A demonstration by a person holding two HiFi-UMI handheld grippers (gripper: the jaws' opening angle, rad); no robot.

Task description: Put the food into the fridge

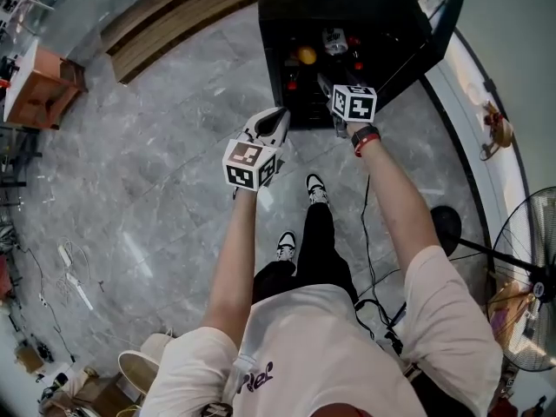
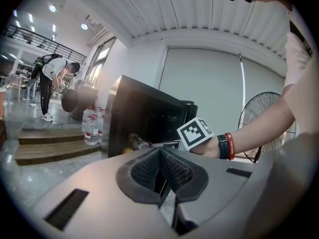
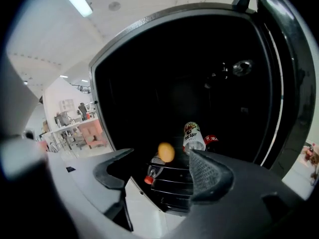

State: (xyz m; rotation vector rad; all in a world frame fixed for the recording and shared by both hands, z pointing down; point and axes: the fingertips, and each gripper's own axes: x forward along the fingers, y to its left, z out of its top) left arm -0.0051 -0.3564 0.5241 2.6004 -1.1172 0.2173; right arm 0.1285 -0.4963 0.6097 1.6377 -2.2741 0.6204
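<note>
I'm looking down on a grey marble floor [image 1: 130,189], with wooden steps [image 1: 165,20] running across the upper left and an orange cabinet [image 1: 39,85] sitting at the left edge. A standing fan [image 1: 532,276] is showing at the right edge, its round black base [image 1: 446,228] resting on the floor. In the left gripper view I'm seeing water bottles [image 2: 91,129] standing at middle left, and a person [image 2: 50,81] bending over behind them.
</note>
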